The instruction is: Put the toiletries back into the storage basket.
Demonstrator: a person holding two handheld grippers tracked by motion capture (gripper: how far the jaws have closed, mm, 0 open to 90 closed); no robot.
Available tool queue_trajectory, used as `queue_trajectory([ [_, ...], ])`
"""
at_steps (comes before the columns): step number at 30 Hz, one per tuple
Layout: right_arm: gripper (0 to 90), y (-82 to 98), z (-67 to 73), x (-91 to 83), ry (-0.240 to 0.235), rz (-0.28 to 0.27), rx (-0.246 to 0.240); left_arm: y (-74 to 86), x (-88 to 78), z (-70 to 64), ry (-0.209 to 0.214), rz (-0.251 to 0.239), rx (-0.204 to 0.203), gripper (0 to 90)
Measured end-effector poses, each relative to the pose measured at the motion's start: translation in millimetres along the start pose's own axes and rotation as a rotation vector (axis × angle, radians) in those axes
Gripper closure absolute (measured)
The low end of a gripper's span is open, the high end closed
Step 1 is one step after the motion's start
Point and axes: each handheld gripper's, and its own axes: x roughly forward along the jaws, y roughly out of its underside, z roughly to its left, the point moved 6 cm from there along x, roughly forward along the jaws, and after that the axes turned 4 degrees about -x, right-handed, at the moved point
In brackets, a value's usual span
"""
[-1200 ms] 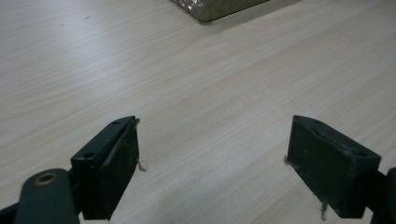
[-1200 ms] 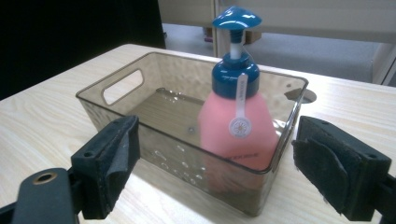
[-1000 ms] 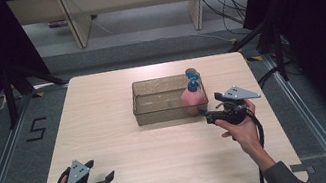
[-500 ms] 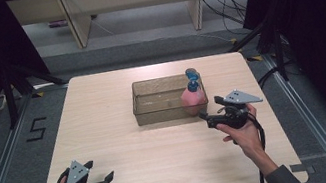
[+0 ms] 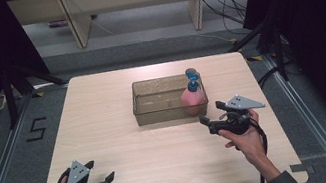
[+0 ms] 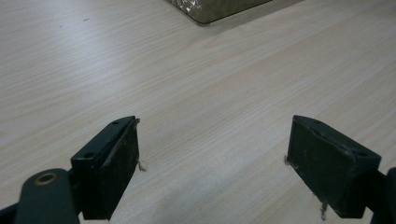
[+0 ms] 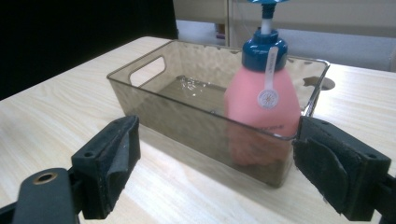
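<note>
A pink pump bottle (image 5: 192, 98) with a blue cap stands upright in the right end of a clear brownish bin (image 5: 161, 114) at mid-table. My right gripper (image 5: 211, 116) is open just in front of the bin's right end, apart from it, with nothing between its jaws. In the right gripper view the bottle (image 7: 264, 95) and the bin (image 7: 154, 105) sit straight ahead of the open right gripper (image 7: 215, 144). My left gripper (image 5: 99, 170) rests open near the table's front left corner. In the left gripper view, the left gripper (image 6: 212, 140) has bare wood between its jaws.
The light wooden table (image 5: 107, 132) has bare room left of and in front of the bin. A corner of the bin (image 6: 215, 9) shows far ahead in the left gripper view. Dark floor and shelf legs (image 5: 72, 21) lie beyond the table's far edge.
My right gripper has drawn back a little from the bin toward the near edge. The left gripper and the bottle have stayed put.
</note>
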Motion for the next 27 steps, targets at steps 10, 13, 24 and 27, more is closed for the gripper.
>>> queue_trajectory([
  [10, 15.9, 5.9, 13.1, -2.1, -0.042, 0.010, -0.005, 0.2, -1.6, -0.3, -0.002, -0.005, -0.003, 16.3],
  [13, 15.9, 6.4, 11.9, -2.6, -0.032, 0.002, -0.041, 0.5, -2.0, -0.2, -0.002, -0.004, 0.000, 16.3],
  [24, 15.9, 11.1, 16.1, -7.0, -0.047, -0.005, -0.036, 0.3, -3.0, -0.8, -0.005, -0.003, 0.004, 16.3],
  [27, 16.0, 13.5, 16.8, -9.1, -0.042, 0.018, -0.036, 0.3, -3.1, -1.1, -0.006, -0.001, 0.005, 16.3],
])
